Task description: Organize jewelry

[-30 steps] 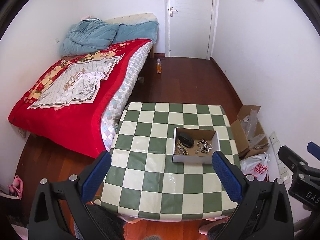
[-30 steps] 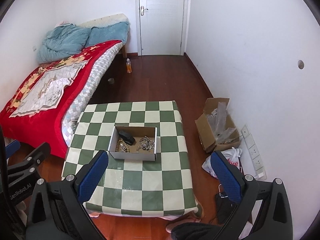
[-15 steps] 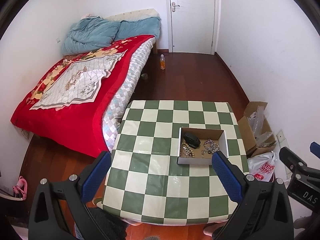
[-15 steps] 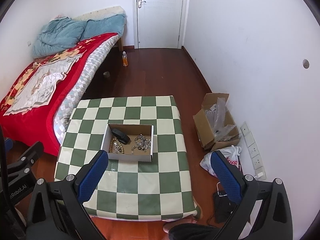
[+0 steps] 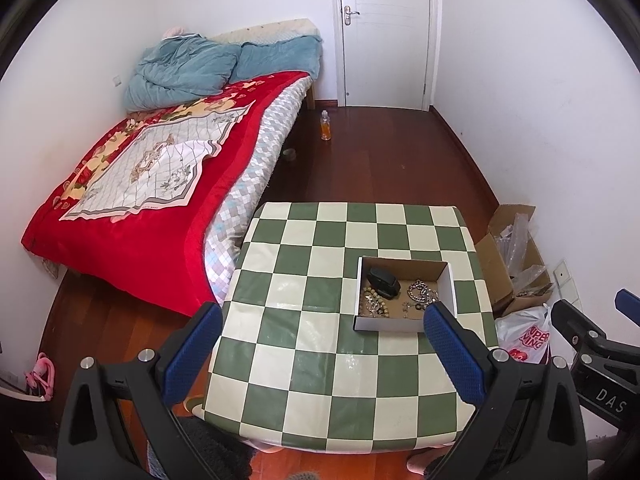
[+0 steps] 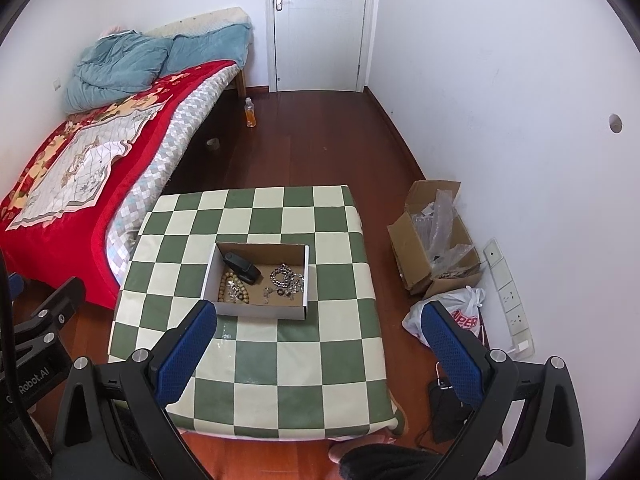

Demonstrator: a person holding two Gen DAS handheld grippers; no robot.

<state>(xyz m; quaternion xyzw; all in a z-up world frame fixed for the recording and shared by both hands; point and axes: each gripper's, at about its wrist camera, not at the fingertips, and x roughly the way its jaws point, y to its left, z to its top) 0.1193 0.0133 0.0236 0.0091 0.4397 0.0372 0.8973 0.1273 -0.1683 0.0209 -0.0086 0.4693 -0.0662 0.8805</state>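
A shallow white cardboard box sits on a green-and-cream checkered table. Inside lie a black case, a wooden bead bracelet, a silver chain and small loose pieces. My left gripper is open and empty, held high above the table's near side. My right gripper is open and empty, also high above the table. Each gripper shows at the edge of the other's view.
A bed with a red quilt stands left of the table. An open brown carton and a white plastic bag lie on the wood floor at the right wall. A bottle stands near the closed door.
Both grippers have risen and pulled back, so the table and box look smaller and lower in view. Jaws stayed open. Nothing on the table moved.
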